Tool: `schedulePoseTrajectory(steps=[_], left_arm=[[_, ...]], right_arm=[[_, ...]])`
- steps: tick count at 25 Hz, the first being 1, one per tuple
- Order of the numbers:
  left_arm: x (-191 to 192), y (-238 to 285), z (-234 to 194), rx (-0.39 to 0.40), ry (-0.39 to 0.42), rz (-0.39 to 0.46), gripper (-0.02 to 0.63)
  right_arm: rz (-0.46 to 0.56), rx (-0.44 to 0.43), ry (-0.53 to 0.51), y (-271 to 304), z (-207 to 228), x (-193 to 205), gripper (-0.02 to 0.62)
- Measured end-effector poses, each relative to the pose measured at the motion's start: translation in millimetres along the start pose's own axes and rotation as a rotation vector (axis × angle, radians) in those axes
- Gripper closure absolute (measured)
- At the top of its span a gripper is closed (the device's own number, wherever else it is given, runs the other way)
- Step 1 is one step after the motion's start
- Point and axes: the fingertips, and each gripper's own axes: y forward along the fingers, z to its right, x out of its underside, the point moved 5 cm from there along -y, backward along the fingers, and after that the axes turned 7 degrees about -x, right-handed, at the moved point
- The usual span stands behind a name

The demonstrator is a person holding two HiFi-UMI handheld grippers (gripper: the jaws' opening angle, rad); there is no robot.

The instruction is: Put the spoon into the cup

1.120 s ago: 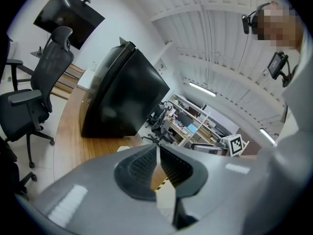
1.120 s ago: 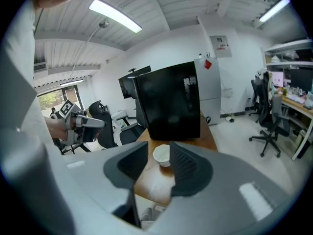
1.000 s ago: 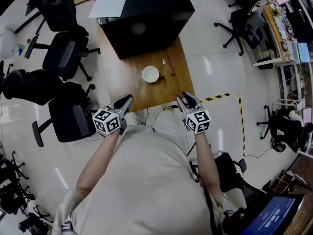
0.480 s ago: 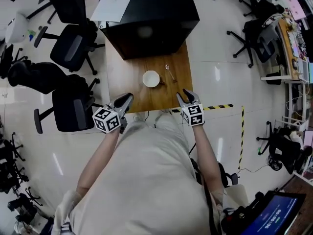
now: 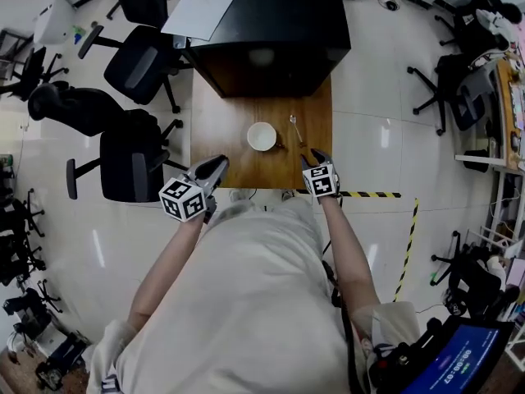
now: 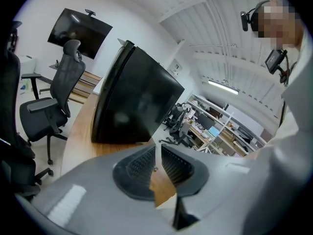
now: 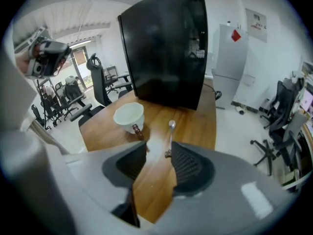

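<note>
A white cup (image 5: 262, 135) stands in the middle of the wooden table (image 5: 220, 130), and a metal spoon (image 5: 294, 126) lies just to its right. In the right gripper view the cup (image 7: 129, 116) is ahead on the left. The spoon (image 7: 170, 131) points away, its handle end just beyond the right finger's tip. My right gripper (image 5: 313, 156) (image 7: 159, 151) hovers over the table's near edge, open. Its jaws have just been opening, and no pad touches the spoon. My left gripper (image 5: 216, 166) (image 6: 158, 153) hangs at the near left edge with only a narrow gap and holds nothing.
A large black box (image 5: 267, 27) fills the far half of the table and has a white sheet (image 5: 203, 5) on top. Office chairs (image 5: 135, 158) stand to the left. Yellow-black floor tape (image 5: 373, 194) runs to the right of the table.
My right gripper has dropped and moved forward to the table's near edge, closer to the spoon. The left gripper has shifted only slightly. Cup and spoon have stayed in place.
</note>
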Motion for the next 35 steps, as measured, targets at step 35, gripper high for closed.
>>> schedulePoseTrajectory(steps=[35], left_arm=[[-0.9,-11.6,-3.5,-0.232,-0.1,0.032,0.588]], right_arm=[[-0.222,-0.004,-0.009,101.1,37.0,33.9,0.465]])
